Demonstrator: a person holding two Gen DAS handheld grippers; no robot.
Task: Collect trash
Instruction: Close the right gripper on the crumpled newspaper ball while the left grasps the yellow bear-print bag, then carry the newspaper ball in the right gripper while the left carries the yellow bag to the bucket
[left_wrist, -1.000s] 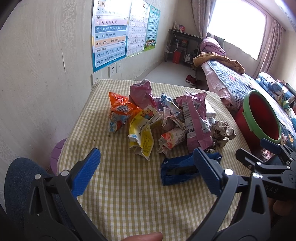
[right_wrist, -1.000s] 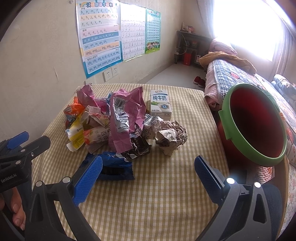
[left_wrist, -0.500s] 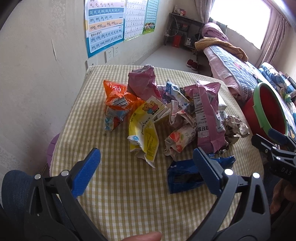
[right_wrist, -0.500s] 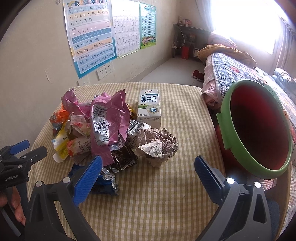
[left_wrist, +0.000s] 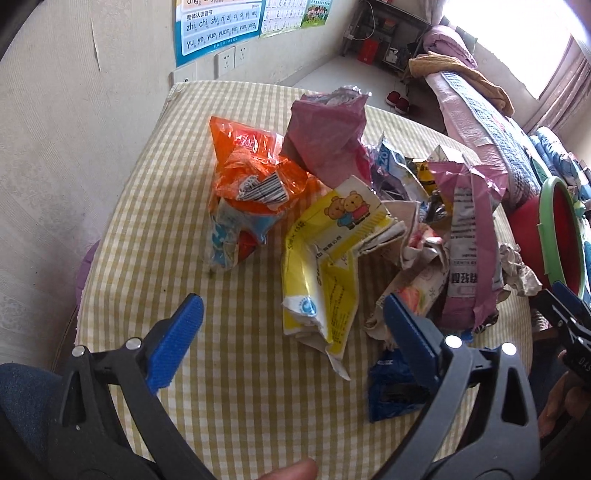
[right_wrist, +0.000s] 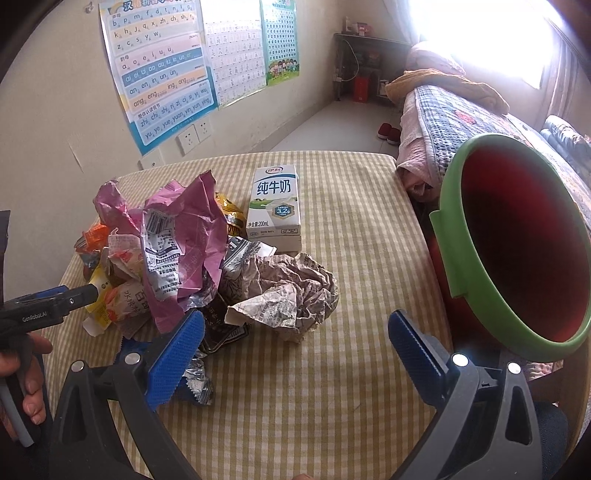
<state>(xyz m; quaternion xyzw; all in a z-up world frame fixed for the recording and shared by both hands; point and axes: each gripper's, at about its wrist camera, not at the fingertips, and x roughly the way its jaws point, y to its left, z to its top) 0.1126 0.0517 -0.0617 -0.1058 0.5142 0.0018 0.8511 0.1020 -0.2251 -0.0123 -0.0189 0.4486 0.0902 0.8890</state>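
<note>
A heap of trash lies on the checked table (left_wrist: 147, 229): an orange wrapper (left_wrist: 255, 173), a yellow bear wrapper (left_wrist: 325, 258), pink bags (left_wrist: 325, 136) (right_wrist: 188, 236), a blue wrapper (left_wrist: 391, 387), a crumpled paper ball (right_wrist: 291, 291) and a milk carton (right_wrist: 275, 206). My left gripper (left_wrist: 291, 332) is open and empty, hovering just before the yellow wrapper. My right gripper (right_wrist: 295, 350) is open and empty, just before the paper ball. A red bin with a green rim (right_wrist: 517, 236) stands at the table's right edge.
The wall with posters (right_wrist: 166, 81) and sockets runs along the table's left side. A bed (right_wrist: 461, 110) lies behind the bin. A purple stool (left_wrist: 85, 269) shows past the table's left edge. My knees are at the table's near edge.
Both grippers have moved forward and lower toward the heap. The left now faces the yellow wrapper, the right the paper ball. Both stay open.
</note>
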